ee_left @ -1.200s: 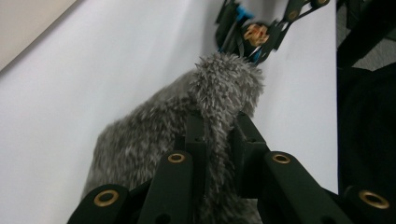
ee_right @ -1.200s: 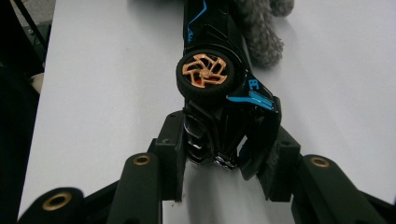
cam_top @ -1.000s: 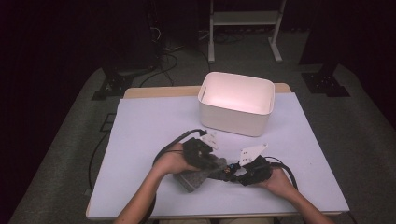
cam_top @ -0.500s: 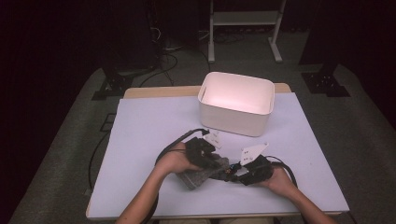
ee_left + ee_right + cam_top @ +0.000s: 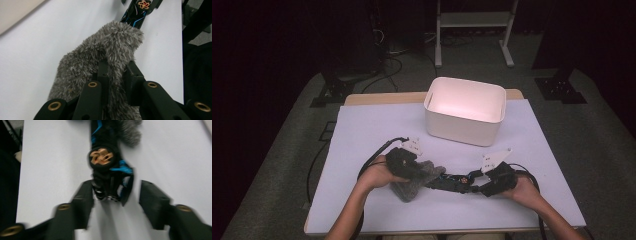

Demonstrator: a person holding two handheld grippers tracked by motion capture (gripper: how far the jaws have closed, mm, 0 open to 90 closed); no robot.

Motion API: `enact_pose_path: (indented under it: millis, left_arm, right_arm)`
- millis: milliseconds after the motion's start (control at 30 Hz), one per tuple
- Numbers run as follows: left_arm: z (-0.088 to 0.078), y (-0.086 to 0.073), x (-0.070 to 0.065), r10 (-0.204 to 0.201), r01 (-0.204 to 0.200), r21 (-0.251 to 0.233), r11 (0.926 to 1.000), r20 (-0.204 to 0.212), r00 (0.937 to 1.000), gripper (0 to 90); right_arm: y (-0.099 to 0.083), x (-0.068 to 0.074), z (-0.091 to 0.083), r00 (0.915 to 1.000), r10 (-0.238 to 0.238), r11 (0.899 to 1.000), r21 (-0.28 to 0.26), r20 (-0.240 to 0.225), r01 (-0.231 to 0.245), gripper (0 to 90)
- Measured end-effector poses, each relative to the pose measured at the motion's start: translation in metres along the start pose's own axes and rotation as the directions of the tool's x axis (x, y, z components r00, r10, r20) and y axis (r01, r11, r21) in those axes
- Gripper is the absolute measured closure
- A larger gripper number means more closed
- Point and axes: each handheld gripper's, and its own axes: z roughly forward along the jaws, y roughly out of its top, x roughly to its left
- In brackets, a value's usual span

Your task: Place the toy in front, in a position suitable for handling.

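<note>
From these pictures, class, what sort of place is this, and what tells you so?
Probably a lab or recording room: a table under a white sheet, dark surroundings, loose cables on the carpet, and a metal stand behind.

Both forearms are bare, no sleeves showing. The left gripper [image 5: 404,162] and right gripper [image 5: 497,180] are black, each topped by a pale three-cornered plate and trailing a black cable. Brass-coloured screws dot the black jaw linkages.
</note>
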Motion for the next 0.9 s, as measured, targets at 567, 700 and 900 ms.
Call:
enact_pose_path:
  millis: [567,700,900]
  left_arm:
    - [0.004,-0.004,-0.001,0.004,-0.003,-0.042,0.9991,0.035,0.9994,77.4]
    - [-0.002,-0.009,0.003,-0.009,0.011,-0.053,0.9985,0.039,0.9992,77.5]
    - [0.000,-0.023,0.010,-0.048,0.051,-0.061,0.9968,0.048,0.9977,77.5]
  right_arm:
    - [0.075,0.017,0.042,0.9962,-0.087,0.978,0.190,-0.002,0.085,55.0]
    - [0.075,0.014,0.043,0.9945,-0.104,0.974,0.201,-0.014,0.105,55.6]
    - [0.066,0.008,0.028,0.9970,-0.072,0.979,0.187,-0.030,0.076,58.5]
